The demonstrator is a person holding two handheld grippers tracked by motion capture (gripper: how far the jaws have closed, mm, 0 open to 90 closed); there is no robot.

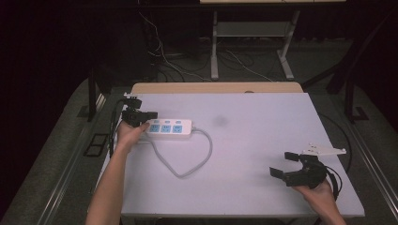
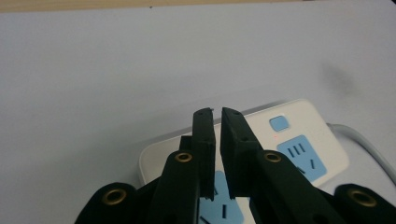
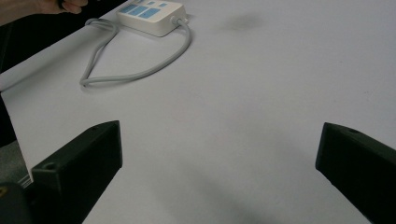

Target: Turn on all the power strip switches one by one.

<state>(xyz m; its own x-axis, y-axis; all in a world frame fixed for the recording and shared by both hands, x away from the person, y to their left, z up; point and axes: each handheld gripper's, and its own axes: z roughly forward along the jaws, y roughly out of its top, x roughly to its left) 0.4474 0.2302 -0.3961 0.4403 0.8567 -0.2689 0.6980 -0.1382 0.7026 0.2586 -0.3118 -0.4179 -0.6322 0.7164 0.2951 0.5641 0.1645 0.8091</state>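
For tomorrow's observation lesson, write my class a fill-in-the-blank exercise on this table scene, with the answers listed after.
1. The power strip has ____ blue sockets in a row.
2. The left gripper, jaws nearly closed, hovers over the strip's ____ end.
3. The right gripper has its jaws wide ____.
4. The strip's grey cable lies in a ____ on the table.

Answers: three; left; open; loop
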